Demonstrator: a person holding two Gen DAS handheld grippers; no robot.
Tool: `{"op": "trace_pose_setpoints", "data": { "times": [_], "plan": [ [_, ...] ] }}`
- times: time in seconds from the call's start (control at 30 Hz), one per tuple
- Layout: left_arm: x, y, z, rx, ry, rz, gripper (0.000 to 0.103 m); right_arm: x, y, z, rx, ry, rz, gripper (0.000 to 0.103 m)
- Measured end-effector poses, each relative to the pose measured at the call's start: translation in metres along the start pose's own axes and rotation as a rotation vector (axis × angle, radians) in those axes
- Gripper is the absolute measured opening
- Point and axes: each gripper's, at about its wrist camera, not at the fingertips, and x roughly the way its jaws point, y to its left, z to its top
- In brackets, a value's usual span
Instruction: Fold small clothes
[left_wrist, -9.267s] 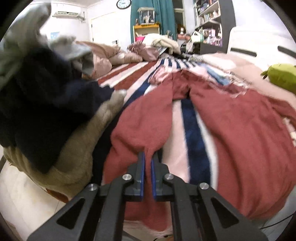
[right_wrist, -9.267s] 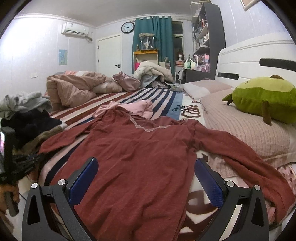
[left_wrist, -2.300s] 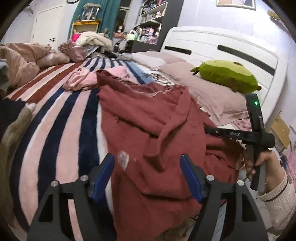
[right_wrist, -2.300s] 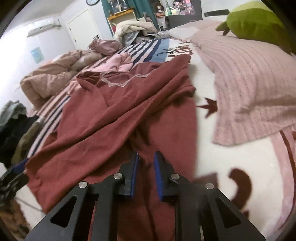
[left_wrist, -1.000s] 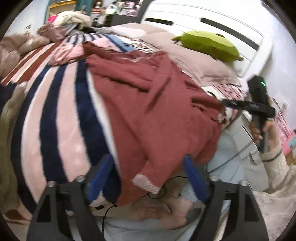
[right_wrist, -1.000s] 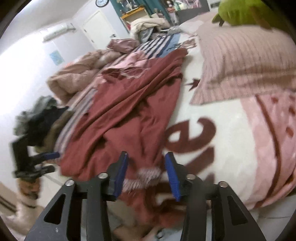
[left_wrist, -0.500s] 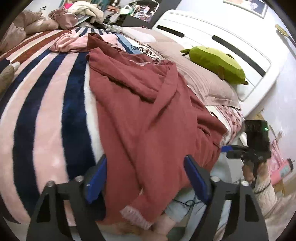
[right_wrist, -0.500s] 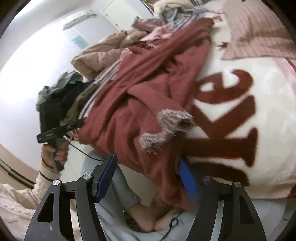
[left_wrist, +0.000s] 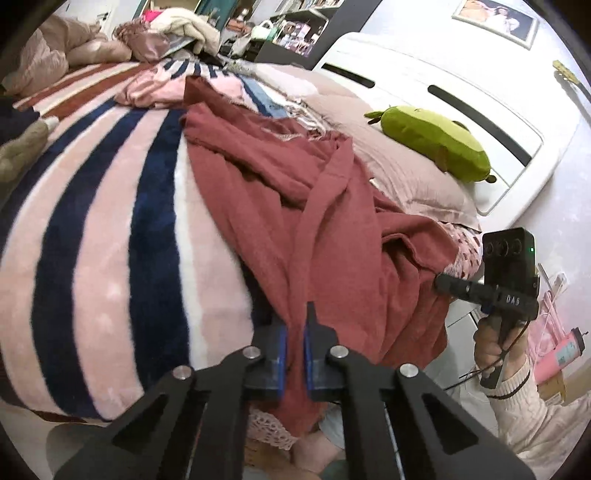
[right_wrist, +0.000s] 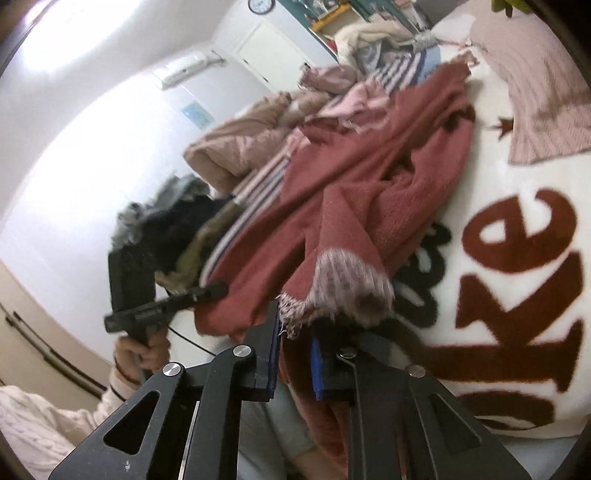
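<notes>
While both tongs pinch the red top (left_wrist: 332, 221), left tongs (left_wrist: 294, 345) at lower centre, right tongs (right_wrist: 294, 356) on its cuff, it stretches lengthwise up the bed (left_wrist: 110, 221).

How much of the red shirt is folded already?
Not much yet. Done: both sleeves lie across the red shirt. In hand: the left gripper and right gripper each pinch its bottom edge at the side of the striped blanket. Left: fold it upward; the pink garment is unfolded.
</notes>
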Motion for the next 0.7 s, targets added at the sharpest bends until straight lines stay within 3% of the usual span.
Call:
{"op": "trace_pose_setpoints", "data": {
  "times": [0.3,0.5,0.6,0.7],
  "plan": [
    [-0.057,-0.038,0.014,0.061,-0.153,-0.077,0.004,-0.055,0.032,0.013,-0.038,-0.152,0.106,0.007],
    [-0.109,-0.062,0.017,0.089,-0.246,-0.083,0.004,-0.081,0.073,0.013,-0.111,-0.206,0.152,0.007],
    [-0.129,-0.069,0.02,0.105,-0.281,-0.067,0.004,-0.09,0.091,0.017,-0.141,-0.223,0.164,0.007],
    [-0.127,-0.068,0.033,0.126,-0.288,0.035,0.004,-0.091,0.096,0.029,-0.153,-0.232,0.113,0.006]
  ]
}}
